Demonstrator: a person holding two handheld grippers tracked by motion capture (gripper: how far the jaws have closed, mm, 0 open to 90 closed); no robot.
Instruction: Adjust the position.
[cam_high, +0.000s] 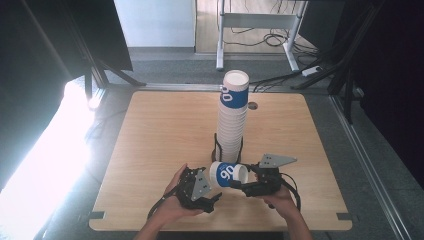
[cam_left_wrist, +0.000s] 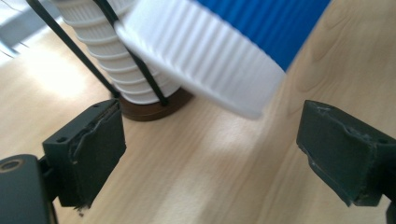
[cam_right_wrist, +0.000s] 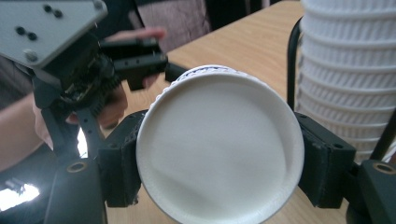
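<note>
Cup (cam_high: 228, 174), blue-and-white ribbed paper, lies on its side between our two grippers, just in front of the tall stack. Right gripper (cam_right_wrist: 219, 156) pinches it at the base end, one jaw on either side of the round white bottom that faces its camera. Left gripper (cam_left_wrist: 212, 154) stands spread, nothing between the pads; the cup's white rim (cam_left_wrist: 201, 56) hangs just ahead of and above its jaws, untouched.

Beyond the left jaws: the stack of cups (cam_high: 233, 115), nested, its lowest ones sitting in a black wire holder (cam_left_wrist: 135, 60) on a dark round base (cam_left_wrist: 154, 105). Under everything, the wooden table (cam_high: 160, 135), pale grain, smooth.

Our judgement on the step: the cup now rests with the right hand alone, so we keep that grip firm but light, since thin paper walls dent easily. We would keep the left jaws well clear of the rim, then turn the cup to match the stack and settle it squarely.

Textures: vertical ribbing on the sleeve, smooth matte bottom, rubbery worn black pads (cam_left_wrist: 100, 149).
</note>
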